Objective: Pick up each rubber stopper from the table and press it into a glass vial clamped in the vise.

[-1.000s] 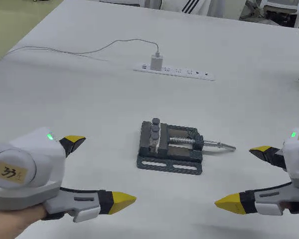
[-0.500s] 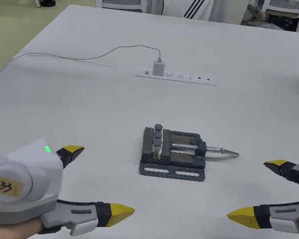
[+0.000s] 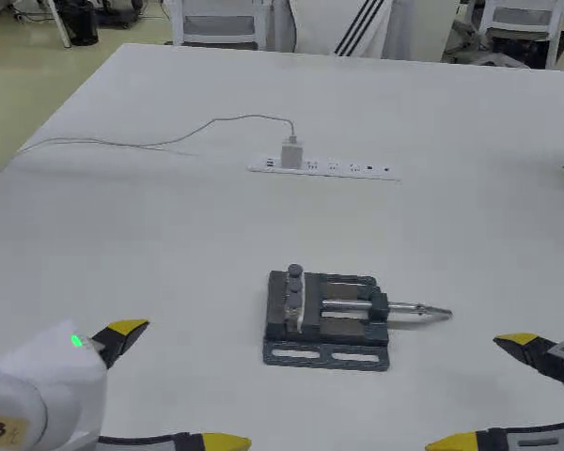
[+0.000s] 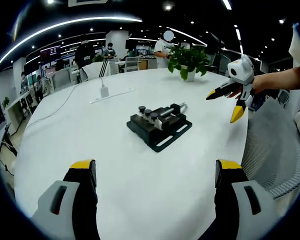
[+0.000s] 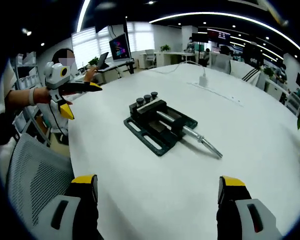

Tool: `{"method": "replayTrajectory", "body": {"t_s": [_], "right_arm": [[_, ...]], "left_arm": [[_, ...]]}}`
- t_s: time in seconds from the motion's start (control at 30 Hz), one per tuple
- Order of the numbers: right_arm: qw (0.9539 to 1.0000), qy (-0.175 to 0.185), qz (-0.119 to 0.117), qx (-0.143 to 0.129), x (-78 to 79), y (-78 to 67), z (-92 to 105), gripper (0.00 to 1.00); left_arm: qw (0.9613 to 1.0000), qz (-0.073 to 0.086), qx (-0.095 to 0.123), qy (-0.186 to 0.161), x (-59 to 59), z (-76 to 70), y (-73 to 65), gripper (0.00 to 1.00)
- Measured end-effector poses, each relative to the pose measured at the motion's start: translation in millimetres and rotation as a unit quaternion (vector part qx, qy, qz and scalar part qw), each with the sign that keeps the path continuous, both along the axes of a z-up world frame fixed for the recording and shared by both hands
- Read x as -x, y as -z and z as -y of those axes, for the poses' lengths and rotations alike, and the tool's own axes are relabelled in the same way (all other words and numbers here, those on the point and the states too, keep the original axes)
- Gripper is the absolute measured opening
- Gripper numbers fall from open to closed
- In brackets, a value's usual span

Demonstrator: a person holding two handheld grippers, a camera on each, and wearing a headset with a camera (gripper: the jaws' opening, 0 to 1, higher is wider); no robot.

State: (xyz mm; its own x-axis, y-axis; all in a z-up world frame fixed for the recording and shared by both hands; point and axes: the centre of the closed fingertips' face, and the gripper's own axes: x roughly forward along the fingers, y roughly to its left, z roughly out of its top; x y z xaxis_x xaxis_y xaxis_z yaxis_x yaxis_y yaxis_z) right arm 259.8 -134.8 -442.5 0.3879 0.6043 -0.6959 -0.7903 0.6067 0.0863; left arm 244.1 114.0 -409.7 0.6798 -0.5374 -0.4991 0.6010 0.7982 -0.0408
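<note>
A dark metal vise [image 3: 326, 324] stands mid-table with three glass vials [image 3: 294, 293] clamped in a row at its left end, each topped by a dark grey stopper. My left gripper [image 3: 174, 385] is open near the front edge, to the vise's left, holding nothing. My right gripper [image 3: 484, 390] is open too, to the vise's right. In the left gripper view the vise [image 4: 160, 126] and vials [image 4: 147, 113] lie well ahead of the open gripper [image 4: 155, 167], with the right gripper [image 4: 229, 95] across the table. In the right gripper view the vise [image 5: 160, 126] lies ahead of the open gripper [image 5: 158, 180].
A white power strip [image 3: 324, 167] with a plugged charger [image 3: 289, 152] and a trailing cable lies behind the vise. The vise's screw handle [image 3: 418, 309] sticks out to the right. A potted plant [image 4: 187, 60] stands at the far table edge, and mesh chairs [image 5: 32, 170] stand beside the table.
The head camera has tipped up, so more of the far table shows. Both grippers sit lower in the picture, a little farther from the vise, still open.
</note>
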Motion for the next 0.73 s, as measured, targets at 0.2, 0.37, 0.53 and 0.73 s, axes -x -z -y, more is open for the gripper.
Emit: {"method": "replayTrajectory", "body": {"t_s": [0.2, 0.37, 0.53, 0.73], "right_arm": [[0.9998, 0.018, 0.002, 0.000, 1.6, 1.7, 11.8, 0.99], [0.9996, 0.025, 0.007, -0.008, 3.4, -0.2, 9.6, 0.99], [0.9996, 0.024, 0.009, -0.006, 5.2, -0.5, 9.5, 0.99], [0.9997, 0.022, 0.010, -0.006, 7.3, -0.7, 5.8, 0.99]], "left_arm": [[0.9999, 0.004, 0.012, -0.010, -2.3, 5.1, -4.6, 0.98], [0.9994, 0.005, 0.027, -0.022, -3.3, 6.3, -7.9, 0.98], [0.9993, 0.018, 0.024, -0.025, -2.4, 4.2, -15.7, 0.98], [0.9993, 0.023, 0.018, -0.022, -2.6, 3.7, -17.5, 0.98]]}}
